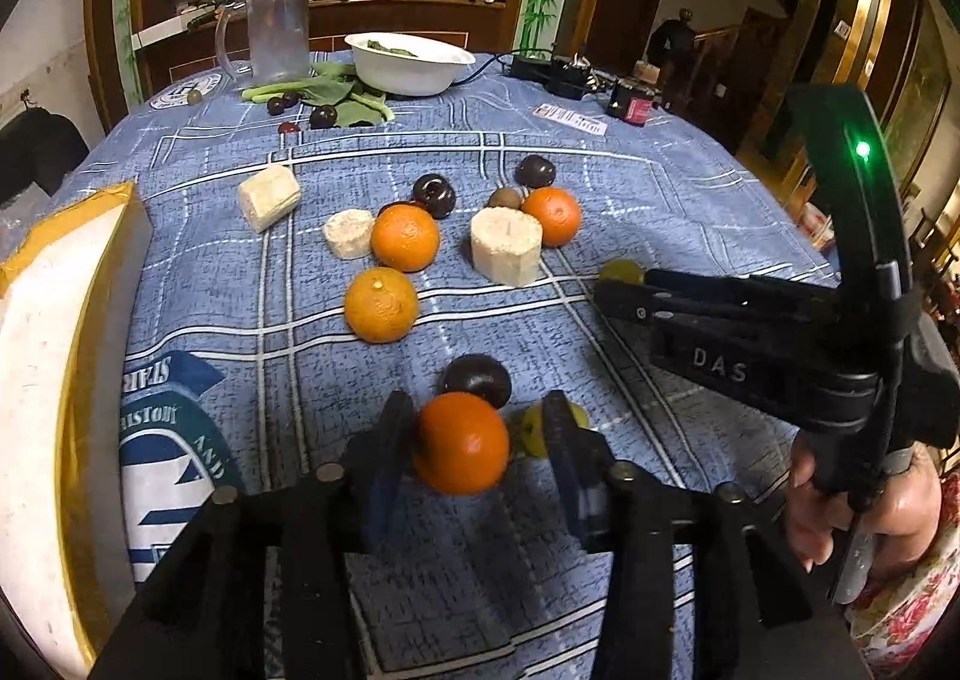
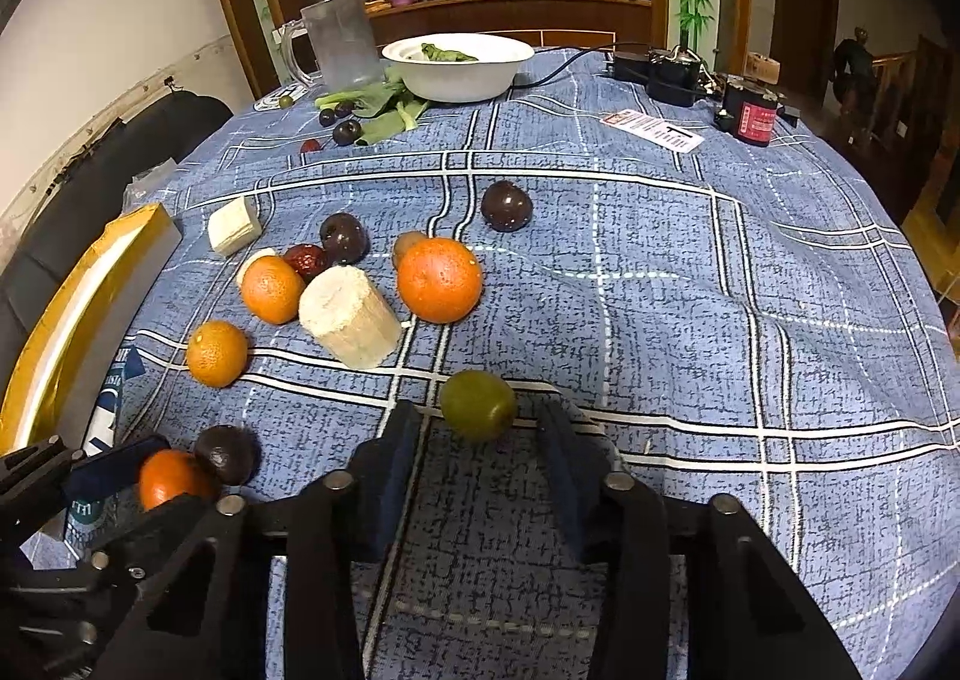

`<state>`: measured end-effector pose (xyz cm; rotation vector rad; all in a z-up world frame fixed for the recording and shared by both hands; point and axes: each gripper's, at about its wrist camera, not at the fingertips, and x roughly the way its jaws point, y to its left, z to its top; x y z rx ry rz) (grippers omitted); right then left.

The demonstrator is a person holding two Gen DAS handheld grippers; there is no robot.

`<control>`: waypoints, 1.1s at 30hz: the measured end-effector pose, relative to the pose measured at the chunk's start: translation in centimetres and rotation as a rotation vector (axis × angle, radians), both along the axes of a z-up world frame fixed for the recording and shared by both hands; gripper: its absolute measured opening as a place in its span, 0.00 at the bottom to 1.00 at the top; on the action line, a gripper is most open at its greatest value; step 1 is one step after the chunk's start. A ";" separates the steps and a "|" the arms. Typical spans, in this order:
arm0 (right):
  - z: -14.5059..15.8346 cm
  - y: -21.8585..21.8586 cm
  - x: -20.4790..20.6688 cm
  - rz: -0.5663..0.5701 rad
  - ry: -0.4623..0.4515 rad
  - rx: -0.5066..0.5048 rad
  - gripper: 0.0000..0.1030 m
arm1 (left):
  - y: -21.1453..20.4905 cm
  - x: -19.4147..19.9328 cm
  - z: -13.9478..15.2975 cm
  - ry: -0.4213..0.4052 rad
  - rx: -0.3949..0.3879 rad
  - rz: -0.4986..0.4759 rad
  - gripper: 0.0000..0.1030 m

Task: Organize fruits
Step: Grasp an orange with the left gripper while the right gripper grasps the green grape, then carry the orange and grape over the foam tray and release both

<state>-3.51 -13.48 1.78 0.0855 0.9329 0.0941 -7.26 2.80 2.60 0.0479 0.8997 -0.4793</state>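
Observation:
My left gripper (image 1: 474,428) is open around an orange (image 1: 461,443); its left finger touches the fruit and the right finger stands apart from it. A dark plum (image 1: 477,379) and a green fruit (image 1: 534,429) lie close by. My right gripper (image 2: 477,440) is open, with a green fruit (image 2: 478,404) on the cloth just ahead of its tips. It also shows in the left wrist view (image 1: 624,290). More oranges (image 1: 405,237) (image 2: 439,279), plums (image 2: 507,206) and pale cut chunks (image 2: 350,317) lie mid-table.
A gold-rimmed white tray (image 1: 36,380) stands at the table's left edge. At the back are a white bowl (image 1: 411,63), a clear pitcher (image 1: 277,35), green leaves (image 1: 342,95), black devices with a cable (image 2: 672,68) and a card (image 2: 654,129).

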 end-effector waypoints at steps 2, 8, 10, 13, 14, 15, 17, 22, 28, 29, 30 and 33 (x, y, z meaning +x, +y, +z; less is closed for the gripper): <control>0.0 0.0 0.1 -0.001 -0.003 -0.009 0.34 | 0.1 0.1 -0.1 0.000 -0.004 0.005 0.48; 0.0 0.0 0.0 -0.002 -0.010 -0.014 0.30 | 1.7 0.7 -0.4 0.044 -0.064 0.041 0.36; 0.0 0.0 0.0 -0.003 -0.010 -0.017 0.30 | 2.2 0.6 -0.6 0.060 -0.093 0.045 0.32; -0.1 0.1 0.1 -0.001 -0.011 -0.024 0.30 | 2.1 0.3 -0.7 0.059 -0.087 0.052 0.35; -0.1 0.1 0.1 -0.001 -0.011 -0.027 0.30 | 2.0 0.4 -0.7 0.063 -0.083 0.055 0.39; -0.1 0.2 0.1 -0.002 -0.011 -0.033 0.30 | 2.1 0.5 -0.8 0.067 -0.090 0.060 0.41; -0.1 0.4 0.1 -0.001 -0.012 -0.049 0.30 | 2.3 0.8 -1.0 0.082 -0.111 0.070 0.40; 0.5 0.4 -0.5 -0.007 -0.030 -0.030 0.24 | 3.0 -0.2 0.0 0.057 -0.131 0.076 0.29; 3.9 0.9 -2.4 0.028 -0.076 0.055 0.25 | 8.5 -1.5 5.1 -0.046 -0.208 0.166 0.30; 4.5 1.6 -2.7 0.048 -0.083 0.070 0.25 | 9.6 -1.6 5.8 -0.065 -0.202 0.190 0.30; 5.0 2.3 -2.8 0.068 -0.088 0.085 0.25 | 10.7 -1.7 6.4 -0.085 -0.188 0.221 0.30; 6.5 5.6 -3.3 0.156 -0.093 0.145 0.25 | 15.2 -1.9 7.2 -0.129 -0.112 0.360 0.30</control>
